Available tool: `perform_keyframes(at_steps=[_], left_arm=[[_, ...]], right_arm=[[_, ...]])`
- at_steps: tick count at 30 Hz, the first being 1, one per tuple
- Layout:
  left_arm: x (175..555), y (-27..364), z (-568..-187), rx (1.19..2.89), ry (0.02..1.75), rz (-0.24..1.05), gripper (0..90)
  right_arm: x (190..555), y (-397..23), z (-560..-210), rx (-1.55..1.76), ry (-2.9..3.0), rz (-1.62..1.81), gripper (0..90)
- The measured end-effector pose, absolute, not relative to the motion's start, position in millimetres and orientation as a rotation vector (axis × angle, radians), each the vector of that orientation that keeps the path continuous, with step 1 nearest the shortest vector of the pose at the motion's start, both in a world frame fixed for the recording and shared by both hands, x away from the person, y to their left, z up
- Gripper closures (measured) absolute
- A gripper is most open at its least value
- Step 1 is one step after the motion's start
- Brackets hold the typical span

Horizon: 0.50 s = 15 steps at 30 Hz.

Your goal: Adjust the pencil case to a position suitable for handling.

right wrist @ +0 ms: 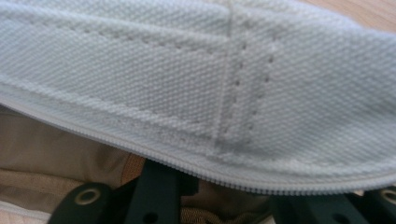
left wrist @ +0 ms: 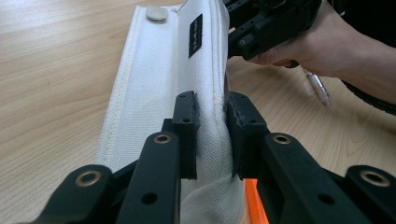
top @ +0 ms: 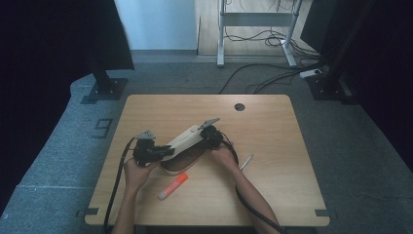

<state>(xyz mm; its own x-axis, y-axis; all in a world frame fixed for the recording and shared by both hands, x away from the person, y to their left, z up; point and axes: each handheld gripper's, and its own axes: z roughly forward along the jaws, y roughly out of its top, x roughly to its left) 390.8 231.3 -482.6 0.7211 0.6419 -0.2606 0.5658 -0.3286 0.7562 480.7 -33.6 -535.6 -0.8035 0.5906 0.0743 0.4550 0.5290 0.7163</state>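
A white canvas pencil case (top: 187, 138) lies slantwise across the middle of the table (top: 272, 131), its zip side gaping over a tan lining (right wrist: 56, 149). My left gripper (left wrist: 212, 109) is shut on the case's near end, pinching the fabric between both pads. My right gripper (top: 208, 132) is at the far end of the case, right up against its upper edge. In the right gripper view the white fabric (right wrist: 201, 79) and zip edge cover the fingertips; one finger (right wrist: 156, 189) sits behind the zip, in the opening. Whether its pads press the cloth is hidden.
An orange and white glue stick (top: 173, 186) lies just in front of the case. A pen (top: 246, 162) rests to the right of the right hand. A round cable hole (top: 239, 107) sits near the table's far edge. Cables trail from both grippers over the near edge.
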Motion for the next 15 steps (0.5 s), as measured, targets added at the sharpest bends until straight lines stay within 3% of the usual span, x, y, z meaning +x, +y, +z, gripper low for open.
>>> perform_keyframes(at_steps=[15], left_arm=[[390.5,230.6,-483.3,2.024,0.933,0.137,76.2]], right_arm=[[470.8,-47.1,-519.2,0.836,2.606,1.094,44.0]])
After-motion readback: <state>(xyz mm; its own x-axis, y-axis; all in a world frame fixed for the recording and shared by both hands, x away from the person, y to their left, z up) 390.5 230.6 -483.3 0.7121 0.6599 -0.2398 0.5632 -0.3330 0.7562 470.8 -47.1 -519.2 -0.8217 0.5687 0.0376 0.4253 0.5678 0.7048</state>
